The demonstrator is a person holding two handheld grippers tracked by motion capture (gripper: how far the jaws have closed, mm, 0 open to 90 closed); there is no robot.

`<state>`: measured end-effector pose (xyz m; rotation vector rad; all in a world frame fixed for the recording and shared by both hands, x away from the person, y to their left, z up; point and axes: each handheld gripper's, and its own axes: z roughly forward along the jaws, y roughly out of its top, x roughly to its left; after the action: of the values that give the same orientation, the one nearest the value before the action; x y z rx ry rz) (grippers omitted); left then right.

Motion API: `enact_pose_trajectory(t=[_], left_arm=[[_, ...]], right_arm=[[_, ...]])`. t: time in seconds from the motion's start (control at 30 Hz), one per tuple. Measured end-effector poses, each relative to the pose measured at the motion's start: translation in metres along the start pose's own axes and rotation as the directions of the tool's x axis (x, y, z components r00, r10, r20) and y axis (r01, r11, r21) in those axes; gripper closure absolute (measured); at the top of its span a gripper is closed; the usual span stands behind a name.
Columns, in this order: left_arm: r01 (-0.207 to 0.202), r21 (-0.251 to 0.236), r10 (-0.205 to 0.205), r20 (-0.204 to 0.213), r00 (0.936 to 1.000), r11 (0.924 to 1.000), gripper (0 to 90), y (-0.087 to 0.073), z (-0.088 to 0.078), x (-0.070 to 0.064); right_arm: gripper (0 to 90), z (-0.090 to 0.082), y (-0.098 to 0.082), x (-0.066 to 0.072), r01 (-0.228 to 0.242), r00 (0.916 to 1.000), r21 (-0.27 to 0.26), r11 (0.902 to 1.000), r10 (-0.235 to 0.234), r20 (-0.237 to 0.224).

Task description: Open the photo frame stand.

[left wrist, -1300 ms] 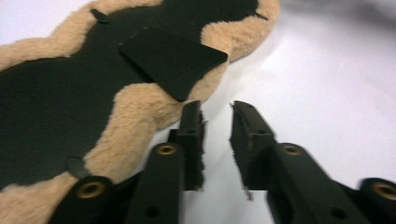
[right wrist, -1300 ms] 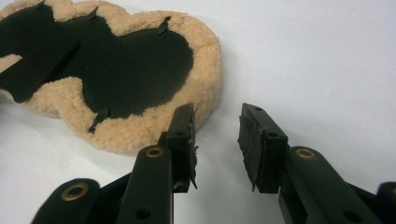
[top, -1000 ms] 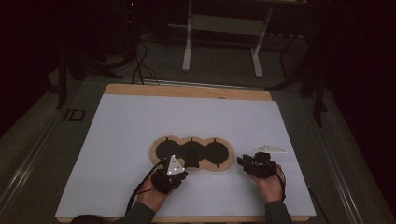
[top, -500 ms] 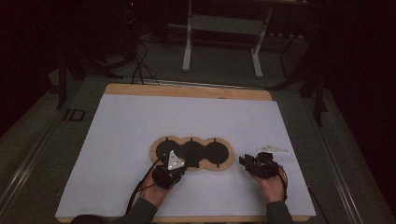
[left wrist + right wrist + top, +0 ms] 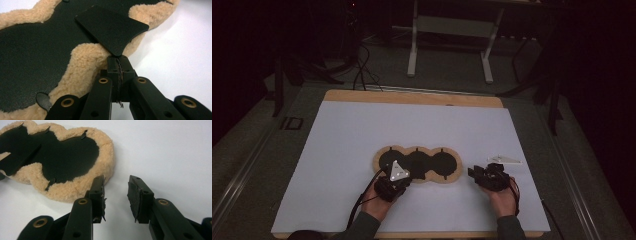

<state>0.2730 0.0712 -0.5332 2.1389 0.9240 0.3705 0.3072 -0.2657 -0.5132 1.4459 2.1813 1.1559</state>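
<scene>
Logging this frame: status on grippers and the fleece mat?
Left gripper shut on black flap, lifted off fleece mat. Right gripper open, empty, beside mat. Nothing in the way.

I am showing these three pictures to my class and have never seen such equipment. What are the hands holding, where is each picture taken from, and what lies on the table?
A person holds two hand tools, each with two black jaws. The high view looks down from above: left gripper, right gripper. The two gripper views come from cameras riding on those tools. On the white table lies a fleece-edged black mat with three round lobes. The left gripper is shut on a black flap and lifts it. The right gripper stands open beside the mat, holding nothing. A small white piece lies nearby.
</scene>
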Motion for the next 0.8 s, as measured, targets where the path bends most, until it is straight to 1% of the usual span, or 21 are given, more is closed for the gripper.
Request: enact_pose_trajectory(t=[0.33,0.47,0.53,0.67,0.8], left_arm=[[0.006,-0.007,-0.006,0.01,0.9999,1.0,90.0,0.003,-0.002,0.001],[0.004,-0.025,-0.004,0.001,1.0,0.9997,90.0,0.01,-0.006,0.003],[0.017,-0.04,-0.017,0.001,0.9999,0.9991,90.0,0.013,-0.006,0.005],[0.026,-0.061,-0.026,-0.004,0.9996,0.9978,90.0,0.02,-0.01,0.008],[0.037,-0.058,-0.037,-0.011,0.9993,0.9976,90.0,0.025,-0.011,0.013]], right_arm=[[65.8,0.0,0.0,0.0,0.001,1.0,0.002,1.0,-0.001,0.0],[65.8,0.0,0.0,0.0,0.0,1.0,0.003,1.0,0.0,-0.001],[65.8,0.0,0.0,-0.001,-0.002,1.0,0.001,1.0,0.002,-0.001],[65.8,0.0,0.0,-0.001,-0.005,1.0,0.001,1.0,0.005,-0.002],[65.9,-0.001,0.0,-0.001,-0.006,1.0,0.0,1.0,0.006,-0.002]])
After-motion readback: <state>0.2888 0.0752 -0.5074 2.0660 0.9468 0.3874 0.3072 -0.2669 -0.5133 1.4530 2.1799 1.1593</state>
